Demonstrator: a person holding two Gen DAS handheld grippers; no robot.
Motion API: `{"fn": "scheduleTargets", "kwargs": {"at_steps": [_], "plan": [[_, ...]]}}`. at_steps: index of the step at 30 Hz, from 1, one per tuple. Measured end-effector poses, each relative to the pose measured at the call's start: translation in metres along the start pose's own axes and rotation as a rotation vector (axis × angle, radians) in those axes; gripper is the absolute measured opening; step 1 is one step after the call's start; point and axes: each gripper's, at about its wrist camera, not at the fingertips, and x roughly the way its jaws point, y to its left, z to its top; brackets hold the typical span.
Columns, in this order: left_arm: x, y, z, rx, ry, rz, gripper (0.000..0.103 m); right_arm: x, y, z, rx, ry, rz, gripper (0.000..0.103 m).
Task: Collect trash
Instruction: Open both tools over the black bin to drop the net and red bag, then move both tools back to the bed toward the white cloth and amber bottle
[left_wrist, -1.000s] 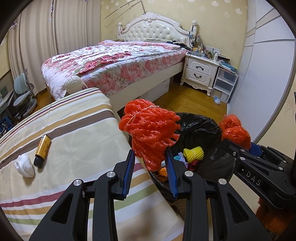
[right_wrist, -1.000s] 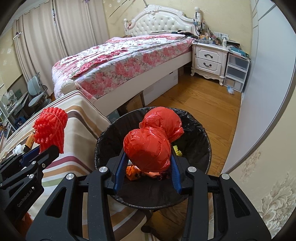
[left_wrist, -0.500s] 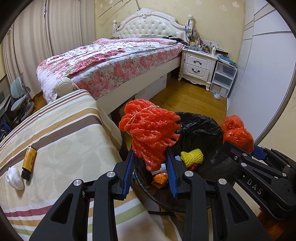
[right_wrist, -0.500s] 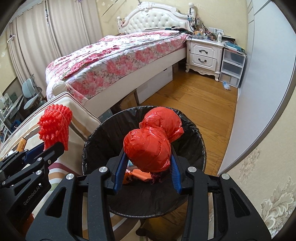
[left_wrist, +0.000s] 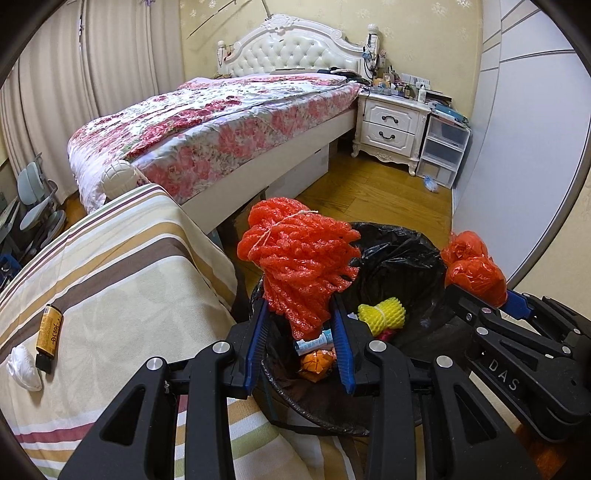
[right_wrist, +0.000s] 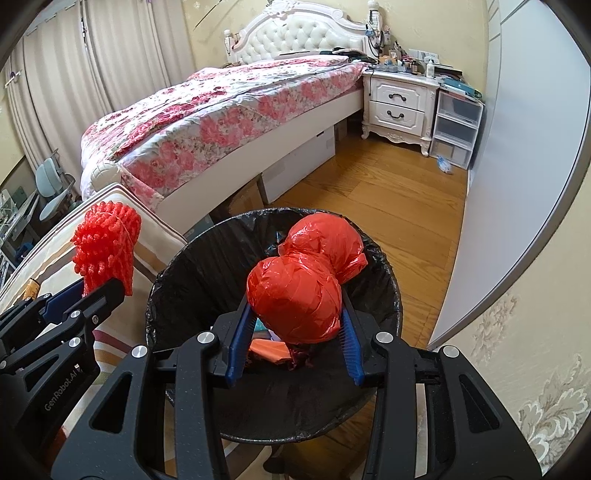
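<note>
The bed (left_wrist: 236, 122) with a floral cover occupies the far half of the room, headboard against the wall. A white nightstand (left_wrist: 391, 129) stands at its right, with a clear drawer unit (left_wrist: 443, 151) just beside it.

A striped cover (left_wrist: 110, 280) lies over the near surface at lower left. The bin (right_wrist: 184, 295), lined with a black bag, stands just beside this surface on the wood floor (right_wrist: 388, 199).

The left gripper (left_wrist: 299, 328) is clamped on a red foam net (left_wrist: 299, 258), a bundle tied with thin string. Both blue pads press its lower end. The net is held above the left edge of the bin (in the right wrist view it appears over the striped cover's edge, left of the bin rim).

The right gripper (right_wrist: 295, 332) is clamped on a red bag (right_wrist: 299, 291), a knotted plastic bundle in two lobes. The rear lobe projects forward past the fingertips. The bag is held directly over the bin opening, above the rim.

Inside the bin lie a yellow foam net (left_wrist: 382, 314), an orange wrapper (left_wrist: 317, 363) and a small tube (left_wrist: 314, 341); other contents are too hidden to identify.

On the striped cover, well apart from the bin, a yellow lighter (left_wrist: 48, 338) lies flat. A white tissue wad (left_wrist: 24, 369) lies just beside it, at its dark end; whether they touch cannot be told.
</note>
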Motion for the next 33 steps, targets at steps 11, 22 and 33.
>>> {"fn": "scheduleTargets", "kwargs": {"at_steps": [11,22,33], "plan": [[-0.003,0.000,0.000,-0.008,-0.010,0.001,0.065,-0.005,-0.005,-0.001,0.012,-0.020,-0.022,0.062],[-0.022,0.007,0.000,-0.023,-0.058,0.026,0.074,-0.016,-0.010,-0.001,0.037,-0.043,-0.046,0.077],[-0.041,0.030,-0.009,-0.075,-0.060,0.052,0.076,-0.025,0.005,-0.003,0.032,-0.053,-0.036,0.082]]}}
